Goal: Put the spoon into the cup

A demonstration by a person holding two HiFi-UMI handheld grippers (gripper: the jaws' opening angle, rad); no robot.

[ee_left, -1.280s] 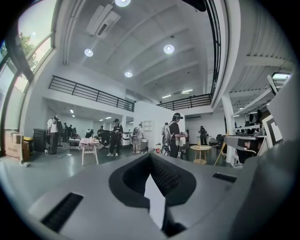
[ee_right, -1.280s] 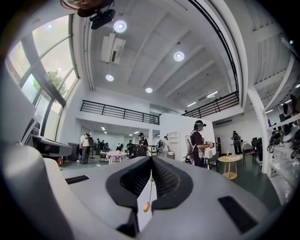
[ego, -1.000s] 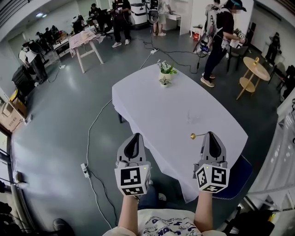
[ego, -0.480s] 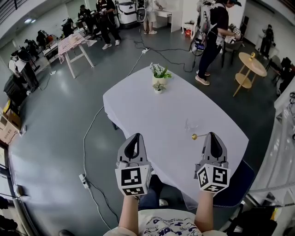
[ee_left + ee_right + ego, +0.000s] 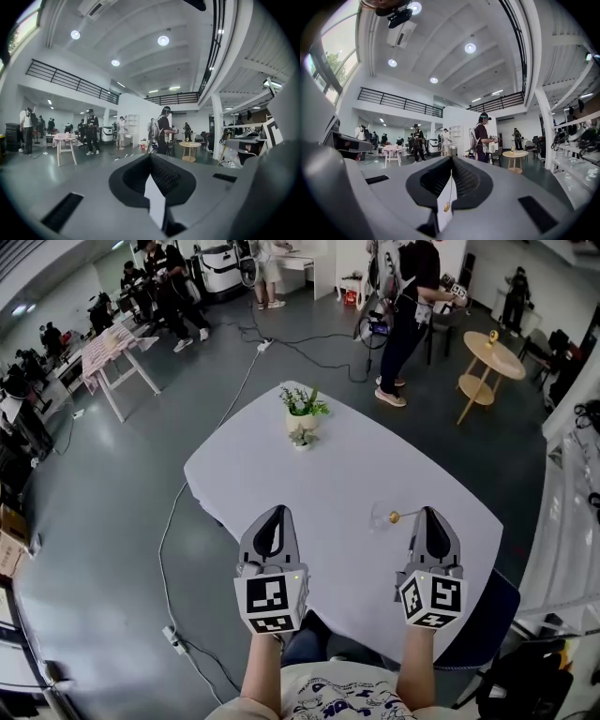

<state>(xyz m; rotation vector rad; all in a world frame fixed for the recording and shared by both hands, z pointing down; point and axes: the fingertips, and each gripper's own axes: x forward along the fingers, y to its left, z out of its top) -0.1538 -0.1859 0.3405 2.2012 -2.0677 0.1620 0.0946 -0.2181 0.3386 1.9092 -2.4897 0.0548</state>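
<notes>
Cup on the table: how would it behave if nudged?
The cup looks like clear glass, so probably fragile and slippery. It seems small and empty, so likely light, apt to slide or tip on the table if the spoon knocks it.

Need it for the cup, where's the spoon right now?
In the head view, the gold spoon is clamped in the right gripper, its bowl sticking out to the left over the white table, close beside the clear cup.

Open lab hall: mezzanine railing [image 5: 70, 82], floor cables [image 5: 161, 549], people [image 5: 405, 310] wearing rigs
</notes>
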